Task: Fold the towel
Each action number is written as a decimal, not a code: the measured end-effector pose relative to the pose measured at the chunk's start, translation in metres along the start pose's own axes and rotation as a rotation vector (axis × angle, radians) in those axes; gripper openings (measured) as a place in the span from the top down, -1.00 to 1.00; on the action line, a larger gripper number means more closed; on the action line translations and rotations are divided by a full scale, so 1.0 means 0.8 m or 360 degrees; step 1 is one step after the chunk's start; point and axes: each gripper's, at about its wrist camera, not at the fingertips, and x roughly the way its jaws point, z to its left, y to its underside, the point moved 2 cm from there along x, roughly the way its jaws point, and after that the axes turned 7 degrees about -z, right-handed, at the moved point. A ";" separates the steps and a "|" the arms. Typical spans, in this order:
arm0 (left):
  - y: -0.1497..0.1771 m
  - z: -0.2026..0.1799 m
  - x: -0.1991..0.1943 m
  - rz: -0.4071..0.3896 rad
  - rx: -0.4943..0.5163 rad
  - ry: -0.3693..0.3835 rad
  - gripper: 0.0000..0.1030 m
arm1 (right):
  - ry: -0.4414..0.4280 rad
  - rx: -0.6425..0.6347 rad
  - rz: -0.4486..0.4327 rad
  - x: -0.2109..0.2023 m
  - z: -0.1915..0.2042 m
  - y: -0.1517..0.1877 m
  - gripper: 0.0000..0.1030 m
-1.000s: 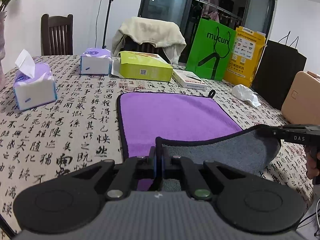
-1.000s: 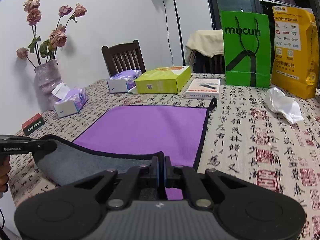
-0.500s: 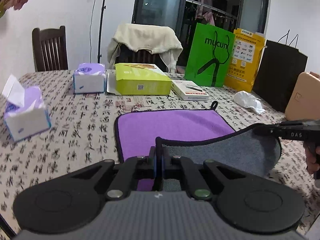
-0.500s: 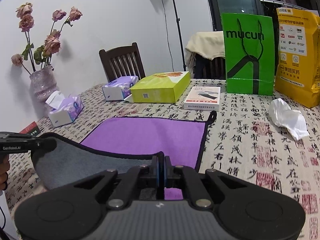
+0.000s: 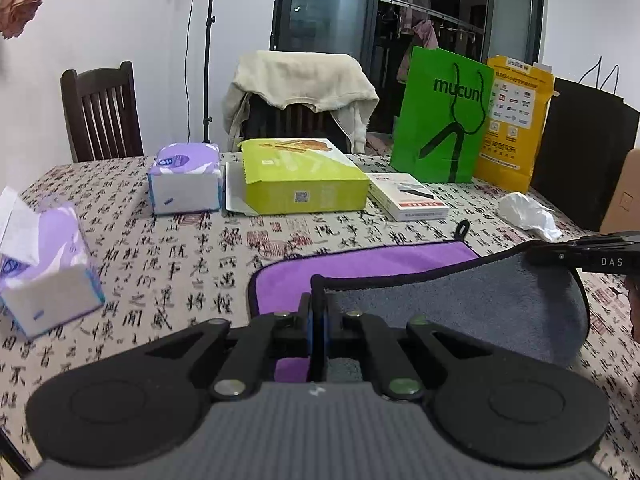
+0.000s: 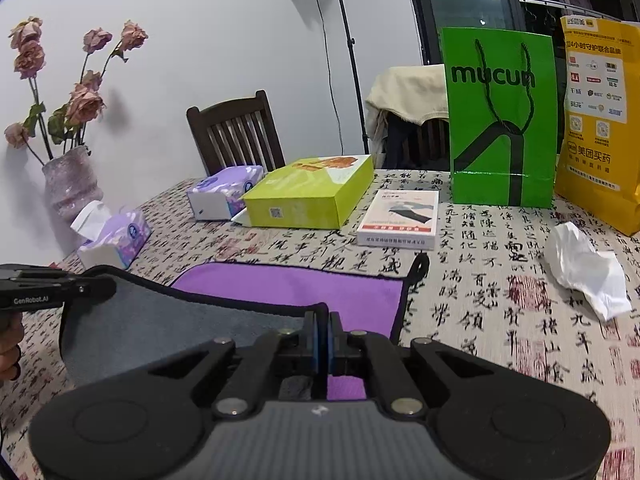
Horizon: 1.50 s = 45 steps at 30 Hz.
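Towel (image 5: pixel 452 300) corners are pinched tight in both claws: left gripper (image 5: pixel 319 312) clamps the near-left corner, right gripper (image 6: pixel 322 336) the near-right one. Near edge is lifted off the table with the grey underside showing, while the purple far half lies flat on the calligraphy tablecloth (image 6: pixel 500 320). Beyond it sit a lime box (image 5: pixel 300 180), tissue packs (image 5: pixel 184 178) and a green bag (image 5: pixel 440 116).

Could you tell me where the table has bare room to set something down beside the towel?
Bare cloth lies between the towel and the crumpled tissue, and between the towel and the near tissue pack. The far edge is crowded: green box, white box, bags.
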 end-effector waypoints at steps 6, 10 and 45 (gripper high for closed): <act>-0.015 0.007 0.031 0.0008 0.0025 -0.0003 0.90 | -0.0010 0.0019 0.0017 0.028 -0.013 -0.011 0.92; -0.019 0.011 0.049 0.0014 0.0026 -0.0010 0.90 | -0.0007 0.0011 0.0031 0.044 -0.021 -0.016 0.92; -0.032 0.047 0.177 0.0203 -0.0042 -0.0104 0.86 | 0.0073 0.0136 0.0163 0.167 -0.079 -0.033 0.91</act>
